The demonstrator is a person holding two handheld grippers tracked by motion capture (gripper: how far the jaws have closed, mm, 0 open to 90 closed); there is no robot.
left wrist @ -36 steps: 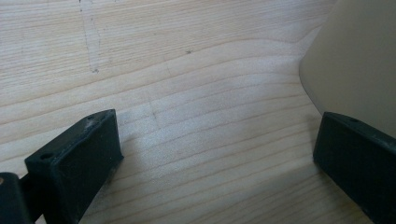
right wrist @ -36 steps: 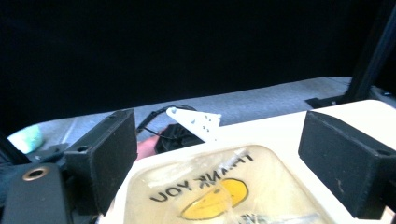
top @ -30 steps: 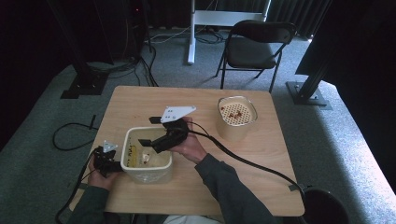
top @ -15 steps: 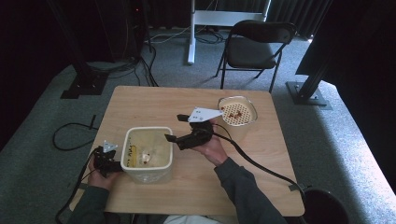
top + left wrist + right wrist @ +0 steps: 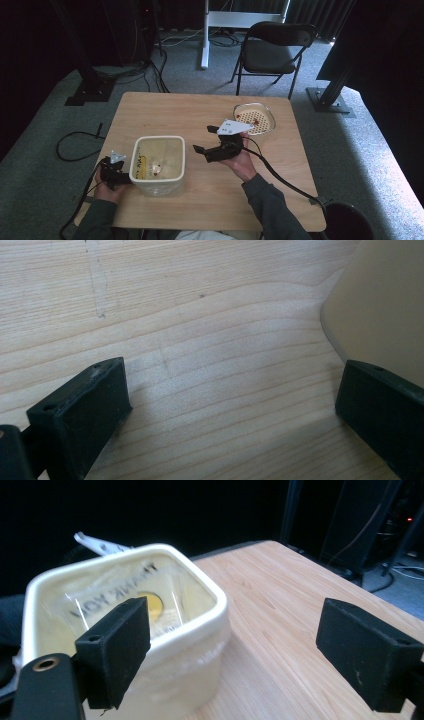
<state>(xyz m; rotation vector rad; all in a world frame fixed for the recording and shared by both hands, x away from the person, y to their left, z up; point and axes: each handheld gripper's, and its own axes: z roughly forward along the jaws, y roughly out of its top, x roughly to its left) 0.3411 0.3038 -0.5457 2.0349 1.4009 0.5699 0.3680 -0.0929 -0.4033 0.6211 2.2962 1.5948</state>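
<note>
A cream square bin point(image 5: 157, 165) lined with a clear plastic bag stands at the table's front left. In the right gripper view the bin point(image 5: 125, 605) shows the bag's "THANK YOU" print and a yellow spot inside. My right gripper point(image 5: 204, 139) hovers open just right of the bin, its jaws point(image 5: 250, 640) wide apart and empty, pointing at it. Low on the table against the bin's left side rests my left gripper point(image 5: 114, 172). It is open point(image 5: 230, 390) over bare wood, with the bin wall point(image 5: 380, 305) beside one jaw.
A round tan container point(image 5: 255, 118) with a perforated top stands at the table's back right, close behind my right hand. The right gripper's cable point(image 5: 285, 182) trails off the front right edge. A folding chair point(image 5: 275, 50) is beyond the table point(image 5: 165, 115), and a black bin point(image 5: 345, 222) is on the floor.
My right gripper has pulled back from over the bin's rim and moved right, ending between the bin and the round container. The left gripper has stayed put.
</note>
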